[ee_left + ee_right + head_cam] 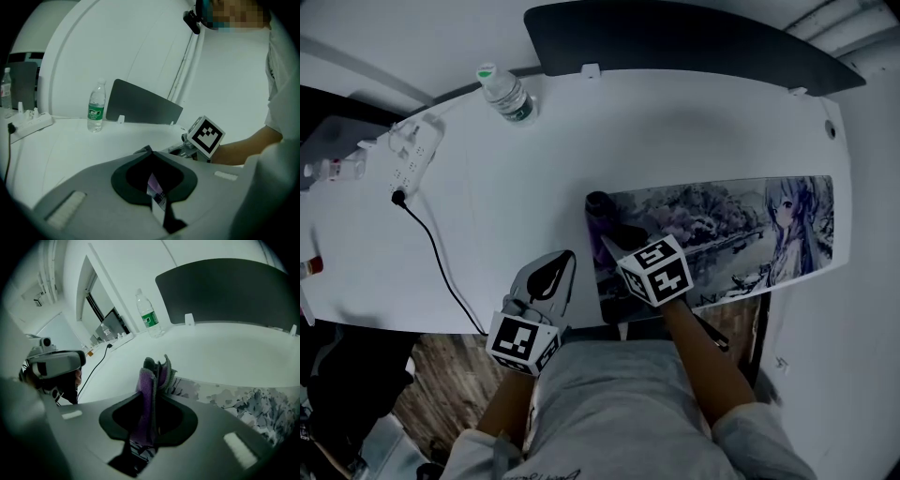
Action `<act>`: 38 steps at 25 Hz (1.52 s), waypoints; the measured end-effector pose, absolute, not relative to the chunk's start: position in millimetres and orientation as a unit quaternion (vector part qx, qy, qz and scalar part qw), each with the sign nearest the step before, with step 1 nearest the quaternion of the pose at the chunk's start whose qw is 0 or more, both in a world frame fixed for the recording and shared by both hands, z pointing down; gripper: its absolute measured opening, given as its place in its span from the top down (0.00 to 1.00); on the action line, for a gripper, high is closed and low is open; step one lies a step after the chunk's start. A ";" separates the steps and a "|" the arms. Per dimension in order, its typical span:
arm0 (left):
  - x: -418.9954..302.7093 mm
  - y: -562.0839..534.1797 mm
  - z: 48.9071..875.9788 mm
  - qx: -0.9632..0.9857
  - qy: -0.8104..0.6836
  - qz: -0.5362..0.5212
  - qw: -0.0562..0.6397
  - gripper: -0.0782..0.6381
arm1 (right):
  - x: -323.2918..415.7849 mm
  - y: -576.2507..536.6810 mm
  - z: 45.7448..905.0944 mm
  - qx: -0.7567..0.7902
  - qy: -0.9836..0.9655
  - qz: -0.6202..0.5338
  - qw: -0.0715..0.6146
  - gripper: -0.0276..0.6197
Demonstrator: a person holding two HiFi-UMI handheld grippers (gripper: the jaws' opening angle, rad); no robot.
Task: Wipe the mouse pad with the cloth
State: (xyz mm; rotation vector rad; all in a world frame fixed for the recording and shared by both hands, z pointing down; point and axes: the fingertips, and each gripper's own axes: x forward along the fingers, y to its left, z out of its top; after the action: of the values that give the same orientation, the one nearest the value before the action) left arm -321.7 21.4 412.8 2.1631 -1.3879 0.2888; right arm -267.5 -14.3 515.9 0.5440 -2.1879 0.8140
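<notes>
The long mouse pad (727, 234) with a printed cartoon scene lies on the right half of the white table (516, 206). Over the pad's left end, my right gripper (614, 242) is shut on a purple cloth (602, 216). In the right gripper view the cloth (149, 394) stands pinched upright between the jaws of the right gripper (154, 380), with the mouse pad (234, 401) just beyond. My left gripper (568, 257) rests at the table's front edge, just left of the pad. The left gripper (149, 151) has its jaws together with nothing held.
A water bottle (506, 94) stands at the back of the table before a dark panel (694, 42). A white power strip (414, 155) lies at the left, its black cable (441, 267) running over the front edge. A small bottle (333, 171) sits far left.
</notes>
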 end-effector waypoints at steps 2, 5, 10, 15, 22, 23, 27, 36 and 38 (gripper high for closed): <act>-316.6 21.3 415.5 0.804 -0.514 0.114 0.276 0.86 | -264.2 -18.0 520.6 0.211 -0.849 0.316 0.368 0.82; -309.8 18.2 419.3 0.798 -0.521 0.120 0.278 0.86 | -252.4 -24.7 526.0 0.211 -0.849 0.308 0.375 0.82; -281.0 6.8 416.4 0.789 -0.538 0.117 0.275 0.86 | -218.0 -37.3 528.6 0.205 -0.848 0.309 0.379 0.82; -233.6 -1.9 415.5 0.791 -0.533 0.125 0.274 0.86 | -168.9 -53.6 530.4 0.210 -0.844 0.313 0.381 0.82; -185.5 -12.5 414.3 0.787 -0.539 0.118 0.276 0.86 | -107.7 -75.2 530.4 0.219 -0.841 0.315 0.383 0.82; -177.9 -14.2 414.4 0.788 -0.537 0.118 0.277 0.86 | -99.4 -77.9 530.5 0.221 -0.840 0.314 0.383 0.82; -153.2 -19.8 414.4 0.790 -0.535 0.120 0.274 0.86 | -70.3 -87.7 530.8 0.229 -0.839 0.314 0.382 0.82; -110.7 -35.2 416.5 0.788 -0.537 0.118 0.276 0.86 | 3.2 -113.4 532.9 0.252 -0.831 0.322 0.378 0.82; -99.1 -39.2 416.7 0.790 -0.535 0.118 0.275 0.86 | 20.7 -119.7 532.9 0.258 -0.829 0.322 0.378 0.82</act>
State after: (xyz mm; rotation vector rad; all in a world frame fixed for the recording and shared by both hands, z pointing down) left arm -99.1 -39.2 416.7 2.1241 -1.4377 0.3171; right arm 20.7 -119.7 532.9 0.6586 -2.1194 0.8228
